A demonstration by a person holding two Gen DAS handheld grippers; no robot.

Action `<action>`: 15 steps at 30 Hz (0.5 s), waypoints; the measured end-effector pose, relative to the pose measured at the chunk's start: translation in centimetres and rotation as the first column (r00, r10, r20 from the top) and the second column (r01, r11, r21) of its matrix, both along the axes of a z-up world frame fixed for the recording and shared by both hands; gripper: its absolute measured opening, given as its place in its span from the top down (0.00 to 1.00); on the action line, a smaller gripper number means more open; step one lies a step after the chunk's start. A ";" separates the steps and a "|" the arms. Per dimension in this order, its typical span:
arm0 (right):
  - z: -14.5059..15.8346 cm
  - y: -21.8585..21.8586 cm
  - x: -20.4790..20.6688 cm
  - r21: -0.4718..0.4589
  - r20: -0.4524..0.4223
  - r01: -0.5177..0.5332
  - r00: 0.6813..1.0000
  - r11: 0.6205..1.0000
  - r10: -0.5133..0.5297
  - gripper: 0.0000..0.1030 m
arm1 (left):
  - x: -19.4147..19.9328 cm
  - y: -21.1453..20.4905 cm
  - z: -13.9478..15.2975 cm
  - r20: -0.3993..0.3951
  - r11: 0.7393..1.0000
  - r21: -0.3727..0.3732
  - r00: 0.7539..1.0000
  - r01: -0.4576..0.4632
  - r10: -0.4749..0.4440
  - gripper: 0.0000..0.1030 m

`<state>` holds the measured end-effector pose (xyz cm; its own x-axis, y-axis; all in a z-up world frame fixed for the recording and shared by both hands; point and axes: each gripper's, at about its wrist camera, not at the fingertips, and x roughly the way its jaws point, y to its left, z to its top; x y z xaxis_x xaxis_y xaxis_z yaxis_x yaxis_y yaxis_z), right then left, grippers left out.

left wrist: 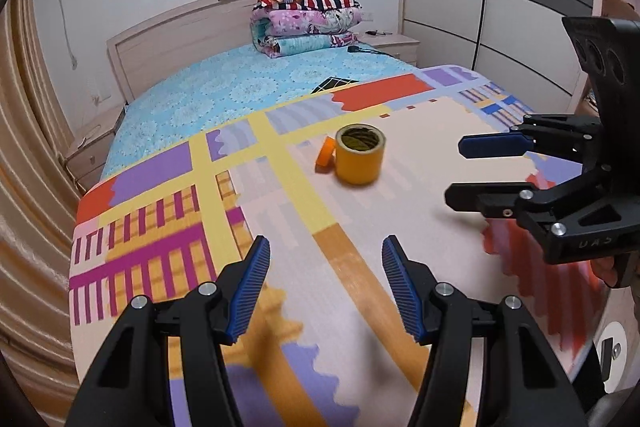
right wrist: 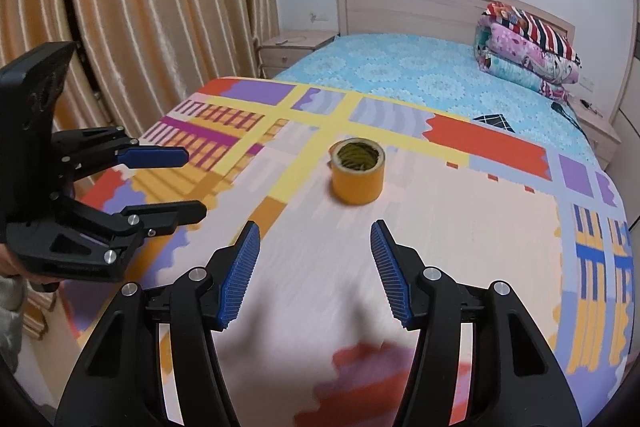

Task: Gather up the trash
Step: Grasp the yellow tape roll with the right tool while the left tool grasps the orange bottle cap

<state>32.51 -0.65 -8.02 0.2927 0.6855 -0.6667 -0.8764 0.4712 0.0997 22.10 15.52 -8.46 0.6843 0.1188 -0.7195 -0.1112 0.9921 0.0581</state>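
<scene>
Both the left gripper (left wrist: 324, 287) and the right gripper (right wrist: 314, 273) have jaws apart and empty. The yellow tape roll (right wrist: 357, 171) stands ahead, well apart, an orange ring (left wrist: 326, 155) touching it. Approach slowly and straddle the roll's wall.

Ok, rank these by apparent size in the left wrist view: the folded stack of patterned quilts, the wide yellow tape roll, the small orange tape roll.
1. Folded stack of patterned quilts, though farthest away
2. Wide yellow tape roll
3. Small orange tape roll

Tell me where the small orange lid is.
In the left wrist view the small orange lid leans against the left side of the yellow tape roll on the patterned mat.
</scene>
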 end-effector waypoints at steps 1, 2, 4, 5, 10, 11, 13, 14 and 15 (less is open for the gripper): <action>-0.2 0.4 0.4 -0.005 -0.002 -0.001 1.000 1.000 0.001 0.45 | 0.5 0.3 -0.3 -0.003 1.000 0.000 1.000 -0.001 0.001 0.46; -0.5 1.0 0.9 -0.015 -0.001 0.002 1.000 1.000 -0.002 0.45 | 0.9 0.6 -0.5 -0.005 1.000 -0.001 1.000 -0.002 0.002 0.46; -0.8 1.7 1.5 -0.022 0.001 0.004 1.000 1.000 -0.004 0.45 | 1.8 1.2 -0.8 -0.009 1.000 -0.009 1.000 -0.005 0.005 0.46; -0.9 2.1 1.9 -0.026 0.000 0.005 1.000 1.000 -0.005 0.43 | 2.1 1.4 -1.0 -0.015 1.000 -0.011 1.000 -0.010 0.010 0.46; -1.5 3.4 3.6 -0.042 0.018 0.029 0.999 0.999 -0.028 0.35 | 4.0 1.6 -1.7 -0.027 1.000 0.029 1.000 -0.006 0.007 0.46; -1.7 3.6 4.0 -0.043 0.016 0.033 0.999 0.999 -0.032 0.35 | 4.4 1.9 -1.9 -0.028 1.000 0.024 1.000 -0.006 0.006 0.46; -2.0 4.1 4.7 -0.042 -0.006 0.024 1.000 0.999 -0.024 0.35 | 5.2 2.1 -2.2 -0.029 1.000 0.023 1.000 -0.001 0.002 0.46; -2.1 4.3 5.0 -0.040 -0.012 0.020 1.000 0.999 -0.020 0.35 | 5.7 2.2 -2.4 -0.033 1.000 0.026 0.999 0.002 -0.001 0.46; -2.2 4.5 5.0 -0.038 -0.012 0.017 1.000 0.999 -0.017 0.35 | 6.1 2.3 -2.7 -0.040 1.000 0.028 0.999 0.005 -0.004 0.46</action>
<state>37.53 3.83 -10.20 0.2957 0.6549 -0.6955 -0.8671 0.4895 0.0923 28.18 17.84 -11.14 0.6558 0.1368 -0.7425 -0.1041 0.9904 0.0907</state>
